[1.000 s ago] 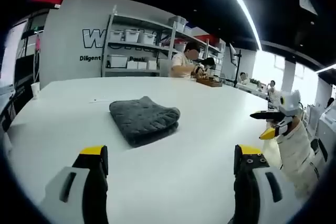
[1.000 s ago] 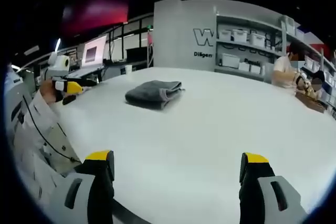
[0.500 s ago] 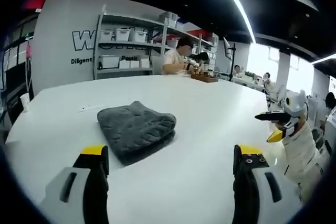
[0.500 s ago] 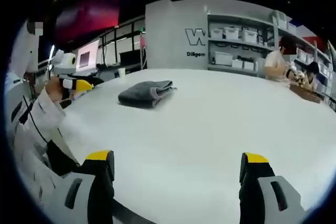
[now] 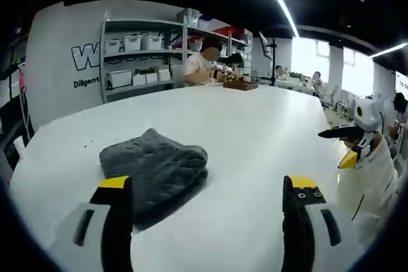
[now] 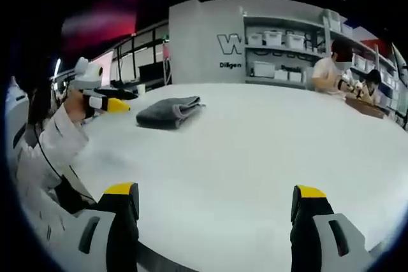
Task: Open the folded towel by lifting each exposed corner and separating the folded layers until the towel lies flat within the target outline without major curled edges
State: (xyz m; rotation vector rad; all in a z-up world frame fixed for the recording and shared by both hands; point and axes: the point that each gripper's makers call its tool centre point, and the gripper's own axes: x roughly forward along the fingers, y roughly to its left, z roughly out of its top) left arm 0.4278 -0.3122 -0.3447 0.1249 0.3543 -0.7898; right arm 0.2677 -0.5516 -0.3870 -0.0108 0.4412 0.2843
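The left hand-held gripper (image 5: 203, 199) hovers low over the white tabletop (image 5: 255, 132) with its jaws spread wide and nothing between them, its left jaw just short of the folded grey towel (image 5: 152, 167). The right hand-held gripper (image 6: 217, 211) is likewise wide open and empty, well apart from the towel. No target outline is visible. The step in hand looks like the approach; done well, it likely means aiming at one exposed corner and pinching only the top layer, so the fold beneath stays put.
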